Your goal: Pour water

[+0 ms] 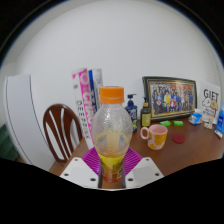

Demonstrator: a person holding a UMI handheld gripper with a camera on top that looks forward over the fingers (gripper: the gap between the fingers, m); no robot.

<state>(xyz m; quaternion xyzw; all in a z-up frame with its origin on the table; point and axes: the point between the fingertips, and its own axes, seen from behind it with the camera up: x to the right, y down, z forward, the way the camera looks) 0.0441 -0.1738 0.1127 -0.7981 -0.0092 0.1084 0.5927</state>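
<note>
Tabletop: brown wooden tabletop (190, 148), cluttered along the wall at the back.
Chair: dark wooden slat-backed chair (62, 128) beside the tabletop.
Picture: dark-framed group photograph (169, 98) leaning on the wall.
Bottle: clear plastic bottle with an orange cap (112, 130), upright between the fingers, yellow liquid low inside.
Claw: claw (112, 163) closed on the bottle, magenta pads (93, 162) pressing both sides.
Mug: pink ceramic mug (156, 135) beyond, well apart from the bottle.

Brown wooden table (190, 150) extends ahead and to the right of the gripper. Wooden chair (62, 128) stands left. Plain pale wall (120, 45) behind. Framed picture (170, 98) leans against it.
</note>
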